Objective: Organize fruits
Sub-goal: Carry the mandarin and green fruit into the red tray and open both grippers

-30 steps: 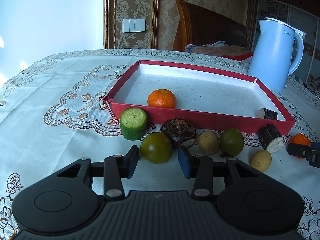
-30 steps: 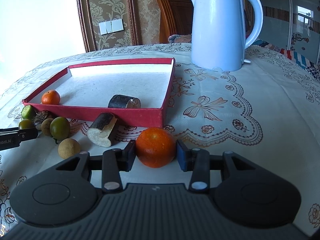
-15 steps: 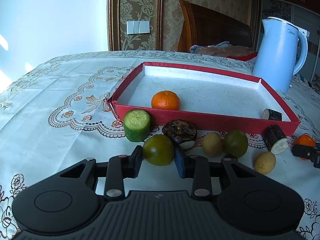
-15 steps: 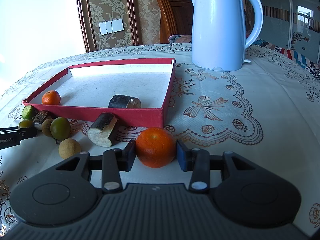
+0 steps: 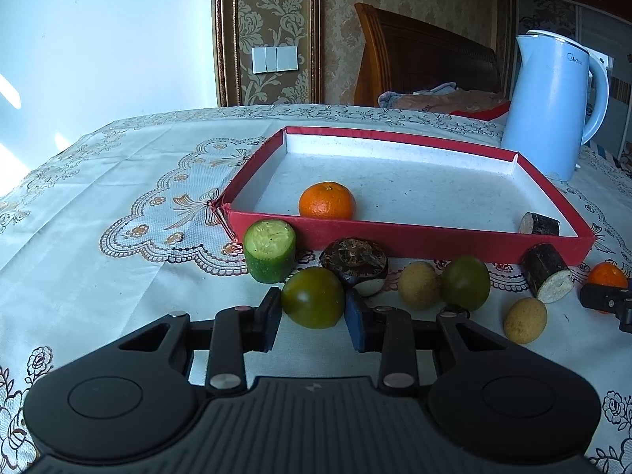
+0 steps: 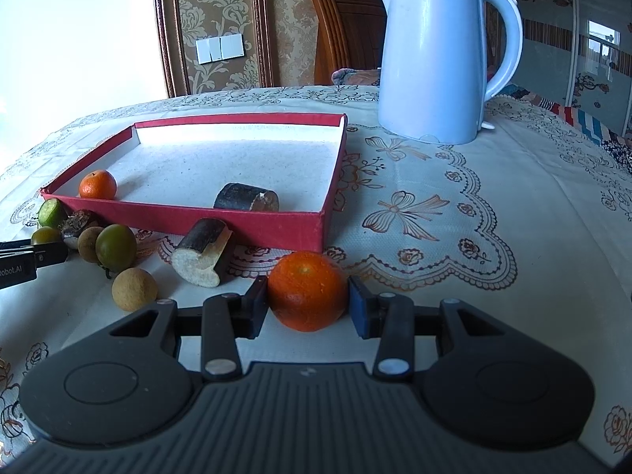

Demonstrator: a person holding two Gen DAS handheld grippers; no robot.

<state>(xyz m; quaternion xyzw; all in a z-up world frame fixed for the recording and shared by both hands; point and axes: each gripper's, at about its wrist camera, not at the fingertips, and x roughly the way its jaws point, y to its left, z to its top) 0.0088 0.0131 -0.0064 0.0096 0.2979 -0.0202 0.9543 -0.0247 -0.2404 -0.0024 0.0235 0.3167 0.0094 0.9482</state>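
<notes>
Left gripper (image 5: 312, 318) jaws are pinching the round dark-green fruit (image 5: 313, 297); right gripper (image 6: 308, 308) jaws are clamping the round orange tangerine (image 6: 308, 290); either smooth sphere could be squirting free during lifting.

Red tray (image 5: 434, 237), pale-blue kettle (image 6: 430, 63), floral-patterned tablecloth (image 6: 454, 213).

- A bright pale wall (image 5: 106, 31) fills the upper left, washed with daylight.
- Beside it, patterned gold wallpaper (image 5: 272, 4) in a dark wooden frame carries a white light switch (image 5: 275, 59).
- A dark wooden headboard (image 5: 422, 63) stands upper centre.
- Glass cupboard doors (image 6: 584, 43) sit upper right.
- An embroidered white tablecloth (image 5: 118, 205) covers the surface.
</notes>
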